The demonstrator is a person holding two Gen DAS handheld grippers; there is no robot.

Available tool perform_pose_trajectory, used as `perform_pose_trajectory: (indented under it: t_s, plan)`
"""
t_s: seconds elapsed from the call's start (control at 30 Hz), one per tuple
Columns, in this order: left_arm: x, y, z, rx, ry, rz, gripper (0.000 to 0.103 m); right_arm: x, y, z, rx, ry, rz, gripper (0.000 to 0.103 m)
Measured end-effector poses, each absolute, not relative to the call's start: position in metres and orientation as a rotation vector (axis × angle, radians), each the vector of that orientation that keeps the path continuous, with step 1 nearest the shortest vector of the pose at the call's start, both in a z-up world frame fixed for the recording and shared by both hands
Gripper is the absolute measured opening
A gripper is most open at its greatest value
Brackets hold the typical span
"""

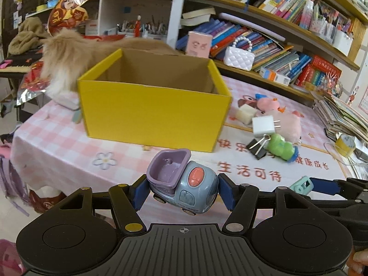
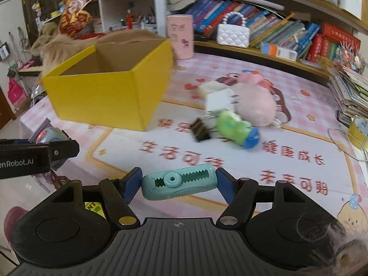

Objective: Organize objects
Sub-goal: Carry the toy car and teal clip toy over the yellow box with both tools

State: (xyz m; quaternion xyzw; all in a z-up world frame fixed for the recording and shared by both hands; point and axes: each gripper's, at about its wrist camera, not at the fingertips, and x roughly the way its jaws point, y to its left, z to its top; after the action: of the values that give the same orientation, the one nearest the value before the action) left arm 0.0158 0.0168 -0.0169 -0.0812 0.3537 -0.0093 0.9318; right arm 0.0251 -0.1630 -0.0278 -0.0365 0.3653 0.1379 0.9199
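My left gripper (image 1: 182, 189) is shut on a grey-blue toy truck (image 1: 184, 184) with a purple tipper, held above the table in front of the open yellow box (image 1: 151, 112). My right gripper (image 2: 178, 184) is shut on a teal correction-tape dispenser (image 2: 179, 182), to the right of the left gripper (image 2: 46, 149); the box (image 2: 103, 96) stands ahead to its left. The dispenser's tip also shows in the left wrist view (image 1: 301, 185). On the table right of the box lie a pink plush (image 2: 255, 101), a green toy (image 2: 237, 128), a black binder clip (image 2: 200, 128), a white plug (image 1: 263, 124) and a cream block (image 1: 245, 112).
A furry cat (image 1: 66, 55) stands behind the box at the left. A pink cylinder (image 2: 180, 36) and a white bag (image 2: 233, 34) stand by the bookshelf at the back. A stack of books (image 2: 349, 96) and a yellow tape roll (image 2: 358, 133) lie at the right edge.
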Motion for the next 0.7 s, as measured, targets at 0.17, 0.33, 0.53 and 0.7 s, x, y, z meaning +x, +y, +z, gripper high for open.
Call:
perform_pose_trajectory:
  t_s: [0.17,0.33,0.53,0.7]
  plan:
    - [0.005,0.048,-0.016,-0.151,0.716,-0.028,0.063,0.013,-0.132,-0.030,-0.067,0.750,0.279,0.067]
    - [-0.008,0.078,-0.016,-0.135,0.712,-0.025,0.063,0.006,-0.102,-0.035,-0.030,0.757,0.279,0.067]
    - [-0.020,0.111,-0.016,-0.133,0.706,-0.002,0.063,-0.001,-0.069,-0.036,-0.024,0.749,0.303,0.067]
    - [-0.023,0.125,-0.009,-0.120,0.679,-0.007,0.063,-0.005,-0.051,-0.031,-0.021,0.728,0.301,0.067]
